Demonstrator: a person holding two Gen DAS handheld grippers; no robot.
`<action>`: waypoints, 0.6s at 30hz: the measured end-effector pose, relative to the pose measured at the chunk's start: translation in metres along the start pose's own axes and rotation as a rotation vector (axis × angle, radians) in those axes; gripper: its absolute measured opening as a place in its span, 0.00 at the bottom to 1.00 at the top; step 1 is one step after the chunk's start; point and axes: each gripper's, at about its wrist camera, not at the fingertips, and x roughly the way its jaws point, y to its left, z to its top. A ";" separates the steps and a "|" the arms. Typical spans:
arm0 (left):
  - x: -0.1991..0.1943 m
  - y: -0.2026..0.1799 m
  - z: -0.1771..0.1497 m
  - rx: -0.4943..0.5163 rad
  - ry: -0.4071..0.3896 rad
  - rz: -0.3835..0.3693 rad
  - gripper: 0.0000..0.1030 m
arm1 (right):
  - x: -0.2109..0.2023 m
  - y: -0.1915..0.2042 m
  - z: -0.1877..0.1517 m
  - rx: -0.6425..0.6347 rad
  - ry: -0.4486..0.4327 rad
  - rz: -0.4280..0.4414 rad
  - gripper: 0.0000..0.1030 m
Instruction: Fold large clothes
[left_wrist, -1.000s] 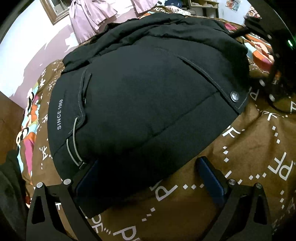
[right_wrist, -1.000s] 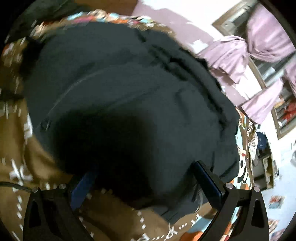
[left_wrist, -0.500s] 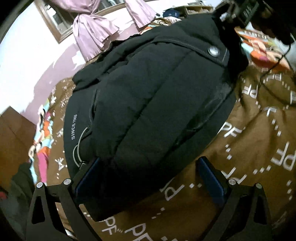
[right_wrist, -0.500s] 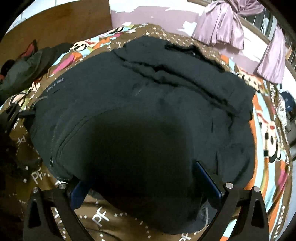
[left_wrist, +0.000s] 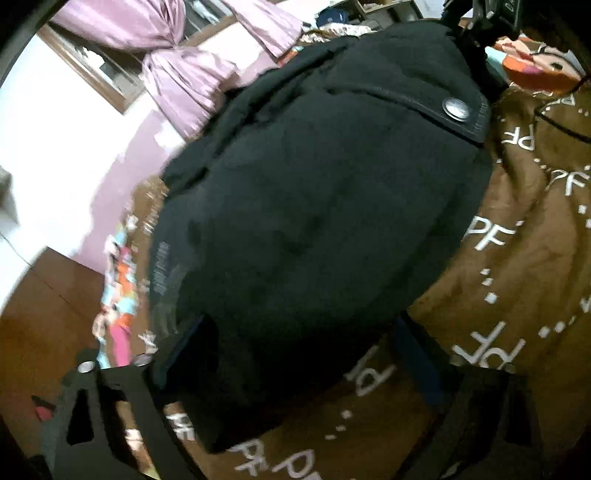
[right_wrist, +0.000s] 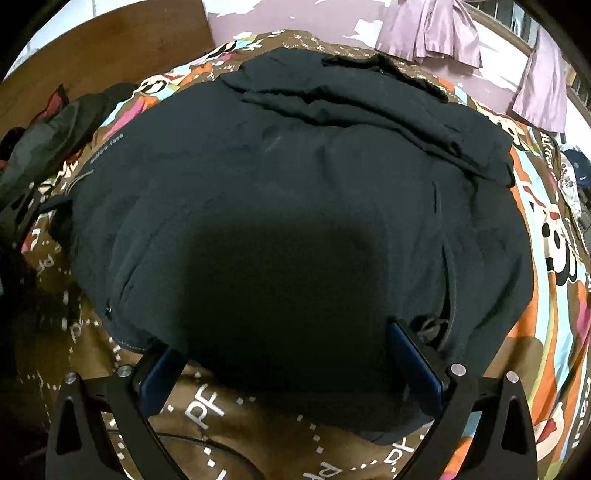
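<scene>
A bulky black padded jacket (left_wrist: 314, 192) lies folded on a brown blanket (left_wrist: 517, 295) printed with white letters. A metal snap (left_wrist: 456, 108) shows on its flap. My left gripper (left_wrist: 299, 354) is open, its jaws wide apart around the jacket's near edge. In the right wrist view the jacket (right_wrist: 295, 206) fills the middle. My right gripper (right_wrist: 288, 362) is open too, its blue-padded fingers (right_wrist: 413, 354) on either side of the jacket's hem. The other gripper shows at the left edge (right_wrist: 22, 210) of that view.
Purple curtains (left_wrist: 177, 70) hang at a window beyond the bed. A colourful cartoon sheet (right_wrist: 554, 236) lies under the blanket on the right. A dark garment pile (right_wrist: 48, 133) sits at the bed's far left beside a wooden panel (right_wrist: 122, 48).
Both grippers have swung and pulled back around the jacket, staying open. The left view has tilted, so the snap flap now sits at the upper right. The jacket has kept its folded shape.
</scene>
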 end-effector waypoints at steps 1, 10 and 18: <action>0.001 0.001 0.000 0.010 -0.007 0.021 0.72 | 0.001 0.001 -0.002 -0.004 0.003 0.001 1.00; -0.014 0.015 0.002 0.025 -0.115 0.043 0.20 | -0.010 0.009 -0.022 -0.027 -0.030 0.055 1.00; -0.035 0.085 0.051 -0.288 -0.110 -0.174 0.10 | -0.036 0.015 -0.014 -0.022 -0.152 0.044 1.00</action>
